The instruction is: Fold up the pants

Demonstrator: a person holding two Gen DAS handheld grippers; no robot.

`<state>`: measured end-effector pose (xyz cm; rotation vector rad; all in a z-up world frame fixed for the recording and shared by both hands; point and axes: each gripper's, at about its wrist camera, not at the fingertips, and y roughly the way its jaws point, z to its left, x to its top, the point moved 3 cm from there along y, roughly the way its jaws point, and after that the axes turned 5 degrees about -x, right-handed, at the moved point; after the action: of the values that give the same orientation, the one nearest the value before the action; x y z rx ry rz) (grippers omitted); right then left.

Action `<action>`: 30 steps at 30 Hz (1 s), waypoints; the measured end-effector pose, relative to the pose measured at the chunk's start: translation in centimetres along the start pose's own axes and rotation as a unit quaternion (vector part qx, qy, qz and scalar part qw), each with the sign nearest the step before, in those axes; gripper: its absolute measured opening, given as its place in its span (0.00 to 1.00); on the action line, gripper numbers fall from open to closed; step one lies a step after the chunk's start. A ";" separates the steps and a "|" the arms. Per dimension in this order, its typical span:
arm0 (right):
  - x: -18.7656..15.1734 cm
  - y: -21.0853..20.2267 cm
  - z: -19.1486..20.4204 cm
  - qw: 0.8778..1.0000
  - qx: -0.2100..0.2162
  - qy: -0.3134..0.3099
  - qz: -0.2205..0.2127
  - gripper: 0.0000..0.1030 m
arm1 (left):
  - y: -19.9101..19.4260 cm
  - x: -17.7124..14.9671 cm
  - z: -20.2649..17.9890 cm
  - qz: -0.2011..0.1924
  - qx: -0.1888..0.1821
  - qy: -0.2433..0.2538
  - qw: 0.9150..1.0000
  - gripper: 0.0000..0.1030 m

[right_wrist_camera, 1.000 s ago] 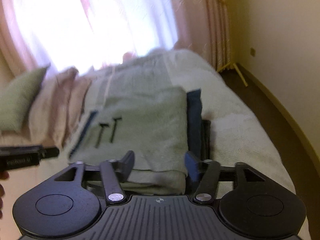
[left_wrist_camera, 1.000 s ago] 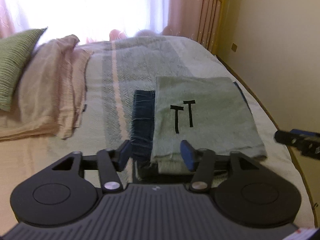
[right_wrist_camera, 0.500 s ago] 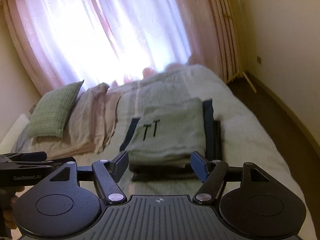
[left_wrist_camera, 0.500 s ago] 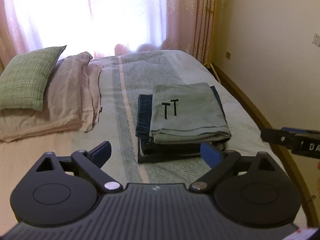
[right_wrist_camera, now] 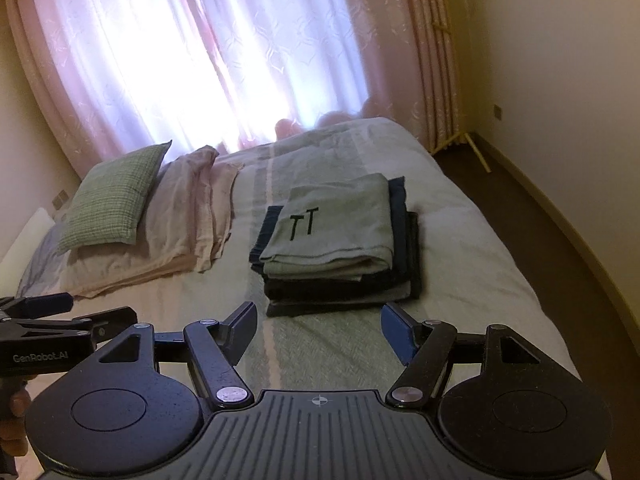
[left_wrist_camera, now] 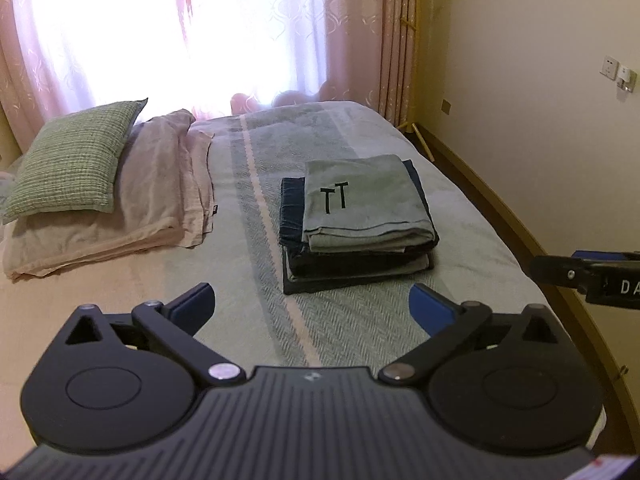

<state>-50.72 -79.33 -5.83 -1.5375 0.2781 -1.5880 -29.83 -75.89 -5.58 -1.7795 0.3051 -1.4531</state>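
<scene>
Folded grey-green pants (left_wrist_camera: pixel 362 204) top a stack of folded clothes (left_wrist_camera: pixel 356 264) mid-frame on the bed (left_wrist_camera: pixel 460 216). Left gripper (left_wrist_camera: pixel 312 304) jaws opening, nothing between; right gripper (right_wrist_camera: pixel 318 328) spread wide, empty, both at bottom of frame short of the stack.

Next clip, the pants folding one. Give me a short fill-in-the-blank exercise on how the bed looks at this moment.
1. The grey-green folded pants lie on ____ of the stack of folded clothes.
2. The mark on those pants reads ____.
3. The green pillow rests on a folded ____ blanket.
4. Between the left tongs and between the right tongs there is ____.

Missing words: top; TT; pink; nothing
</scene>
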 end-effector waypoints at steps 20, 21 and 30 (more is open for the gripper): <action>-6.4 -7.3 7.0 0.999 -0.023 -0.021 -0.006 0.64 | -7.8 -5.5 3.6 0.006 -0.033 0.005 0.999 0.99; -6.5 -7.4 7.3 0.999 -0.024 -0.023 -0.006 0.64 | -7.9 -5.5 3.7 0.005 -0.034 0.006 0.999 0.99; -6.9 -7.6 8.0 0.999 -0.030 -0.030 -0.007 0.64 | -8.3 -5.8 4.2 -0.002 -0.044 0.011 0.999 0.99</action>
<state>-47.86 -66.80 -3.75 -1.6326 0.2847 -1.5538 -30.25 -65.09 -3.93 -1.8363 0.3821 -1.4831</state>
